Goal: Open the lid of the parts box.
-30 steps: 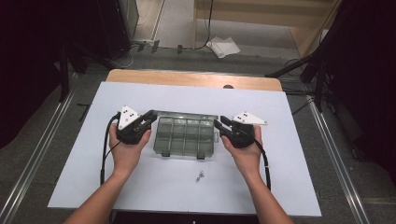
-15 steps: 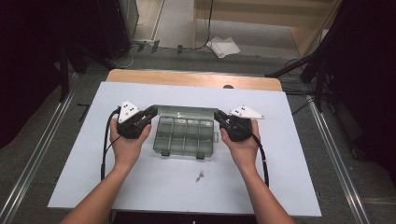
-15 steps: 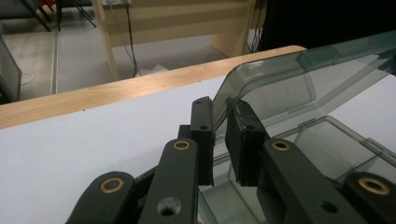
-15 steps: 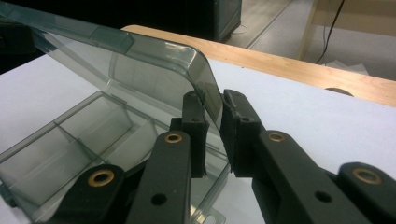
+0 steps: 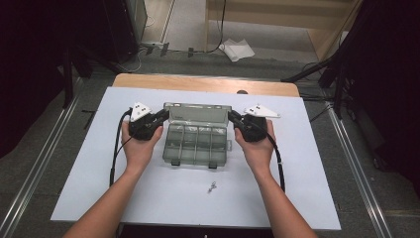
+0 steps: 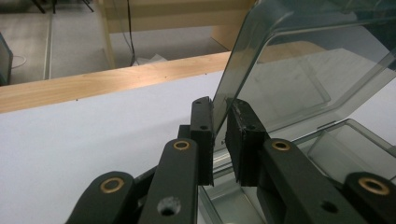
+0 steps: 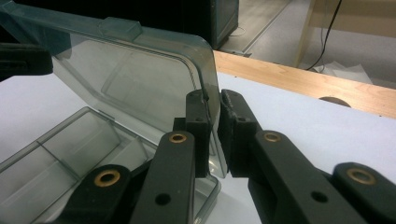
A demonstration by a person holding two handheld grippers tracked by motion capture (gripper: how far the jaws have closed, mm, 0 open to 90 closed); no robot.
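The left gripper point(image 5: 161, 116) sits at about nine o'clock from the clear compartment box point(image 5: 197, 144), its fingers point(image 6: 201, 135) clenched on the left edge of the raised lid point(image 5: 198, 113); in the left gripper view the thin smoky plastic runs straight down between the two black pads. The box rests on the white desk point(image 5: 317, 163) near its middle, base flat, with the lid standing up from the hinge along the far side, at twelve o'clock. Its long axis lies from nine to three o'clock, across the person's front; the open tray faces up, and the two latch tabs on the near long edge point toward six o'clock, where a small loose metal piece point(image 5: 212, 187) lies a little apart from the box on the bare desk. At three o'clock the right gripper point(image 5: 232, 117) mirrors the left, its fingers point(image 7: 196, 130) grasping the lid's right edge just below the rounded corner. The step looks to be swinging the lid about its hinge, and I would judge it goes best if both hands travel together along the same arc, so the lid does not twist between two pinches. Keep the pinch light enough for the plastic to pivot in the pads, and keep the pull around the hinge line rather than upward, or the light base may lift or slide on the desk. Neither gripper steadies the base, so slow, even motion matters.
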